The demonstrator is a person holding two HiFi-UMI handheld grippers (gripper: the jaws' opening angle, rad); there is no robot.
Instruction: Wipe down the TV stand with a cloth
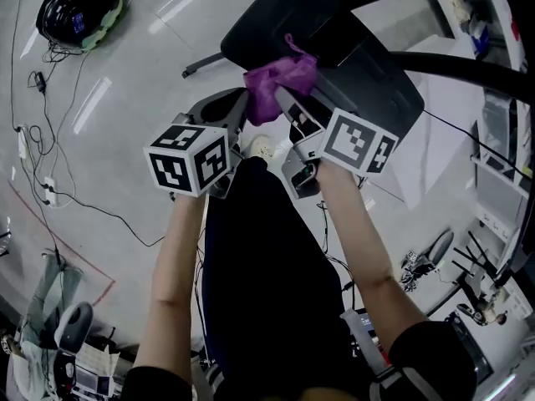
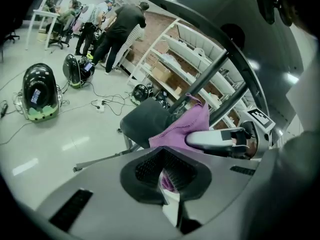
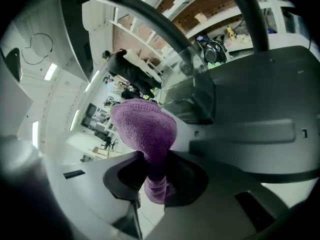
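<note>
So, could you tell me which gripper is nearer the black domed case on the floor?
Left: the left gripper sits down-right of the black domed case; the right gripper lies farther right.

No word, label, brand or number can be read on anything in these views.

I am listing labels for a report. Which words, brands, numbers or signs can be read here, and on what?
No text can be read in any view.
Left cube and right cube: black-and-white square patterns only, no letters.
Black case: bluish panel, too blurred to read.
Cloth: no label shows.
</note>
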